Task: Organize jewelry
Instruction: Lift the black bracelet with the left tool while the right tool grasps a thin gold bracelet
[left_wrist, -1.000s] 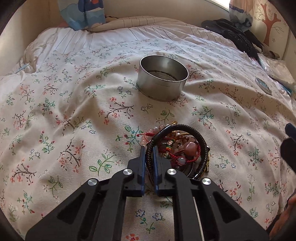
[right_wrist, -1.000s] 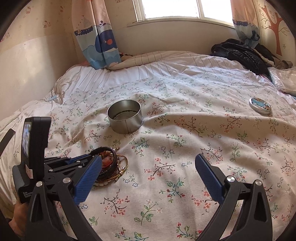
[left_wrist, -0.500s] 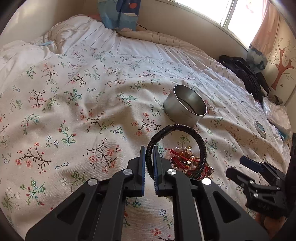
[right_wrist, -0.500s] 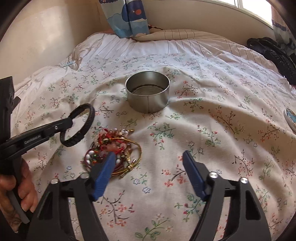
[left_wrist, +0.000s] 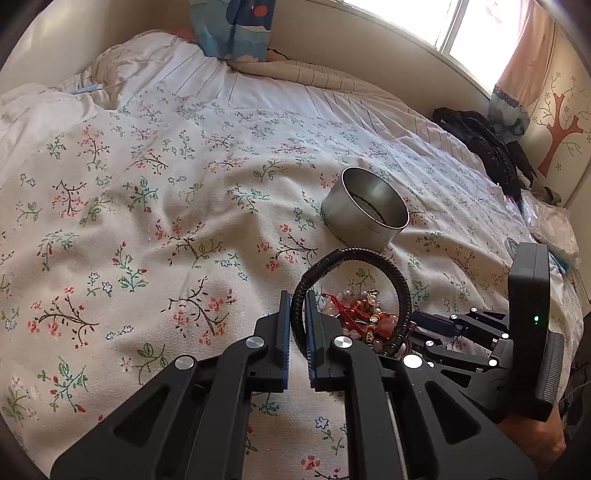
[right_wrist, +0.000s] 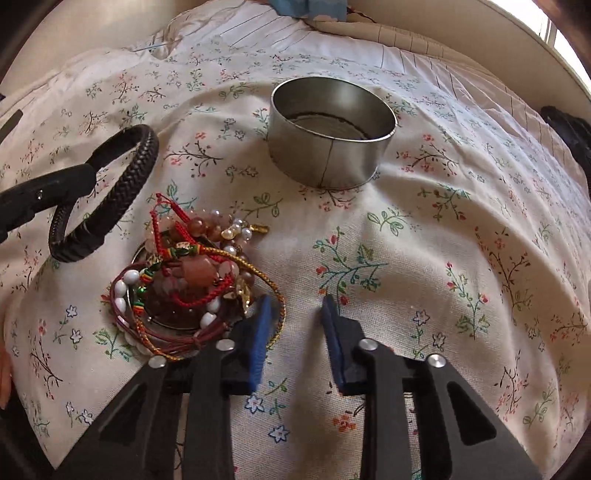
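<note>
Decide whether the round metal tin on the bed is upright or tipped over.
Upright. The round metal tin sits base-down on the floral bedspread, open mouth up, its lidless rim a complete ring.

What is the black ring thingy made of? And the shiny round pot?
The black bracelet looks like braided leather or a leather-like cord: a matte woven plait shows along its band, though I cannot tell real from fake. The round tin looks like thin metal with a brushed silver finish: it reflects light, and a straight seam runs down its wall.
</note>
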